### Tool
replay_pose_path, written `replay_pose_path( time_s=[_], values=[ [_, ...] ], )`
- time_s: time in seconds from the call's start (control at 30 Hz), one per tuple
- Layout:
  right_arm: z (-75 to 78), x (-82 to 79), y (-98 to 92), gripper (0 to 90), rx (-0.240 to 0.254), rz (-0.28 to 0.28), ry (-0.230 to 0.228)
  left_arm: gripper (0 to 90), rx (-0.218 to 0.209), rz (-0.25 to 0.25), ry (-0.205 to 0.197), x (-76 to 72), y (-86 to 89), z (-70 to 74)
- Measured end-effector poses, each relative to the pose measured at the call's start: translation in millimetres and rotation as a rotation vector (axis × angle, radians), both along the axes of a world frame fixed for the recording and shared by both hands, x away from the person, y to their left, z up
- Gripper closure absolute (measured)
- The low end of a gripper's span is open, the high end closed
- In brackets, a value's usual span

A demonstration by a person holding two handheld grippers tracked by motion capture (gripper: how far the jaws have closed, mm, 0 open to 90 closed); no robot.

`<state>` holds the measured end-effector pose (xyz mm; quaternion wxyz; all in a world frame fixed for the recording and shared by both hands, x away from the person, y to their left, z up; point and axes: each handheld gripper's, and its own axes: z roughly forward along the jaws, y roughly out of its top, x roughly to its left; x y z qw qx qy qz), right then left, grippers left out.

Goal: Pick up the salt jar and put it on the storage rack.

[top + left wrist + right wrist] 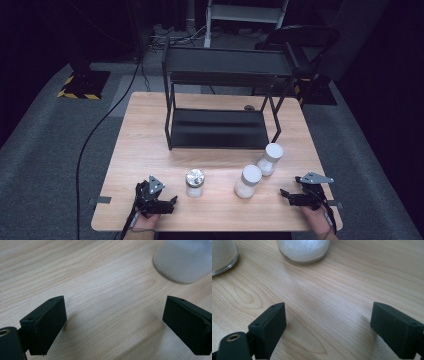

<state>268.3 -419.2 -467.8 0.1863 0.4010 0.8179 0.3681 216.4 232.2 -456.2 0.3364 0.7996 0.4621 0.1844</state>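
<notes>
Three white jars stand on a wooden table (pixel 150 130): a silver-lidded jar (pixel 194 182) just beside the left gripper (pixel 172 201), two white-lidded jars (pixel 248 181) near the right gripper (pixel 285 194). Both grippers' jaws are apart, holding nothing. A black shelf rack (pixel 220 127) stands behind the jars. Grey carpet surrounds the table.

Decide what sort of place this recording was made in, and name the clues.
Probably a lab or studio set up for recording, not a home: a lone wooden table on grey carpet, dark surroundings, a floor cable, and a stand base with hazard stripes.
</notes>
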Motion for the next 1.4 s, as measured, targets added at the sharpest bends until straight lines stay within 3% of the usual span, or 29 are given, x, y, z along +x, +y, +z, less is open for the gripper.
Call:
replay_pose_path(
  time_s=[0.83, 1.4],
  values=[
    [-0.4, -1.0, -2.9, 16.3, 0.002, 0.019, -0.005, 5.9, -0.058, -0.061, -0.082, -24.6, -5.5, 27.9],
    [-0.6, -2.7, -1.1, 16.3, 0.001, -0.007, -0.008, 5.9, -0.084, -0.108, -0.117, -23.3, -14.6, 33.3]
  ],
)
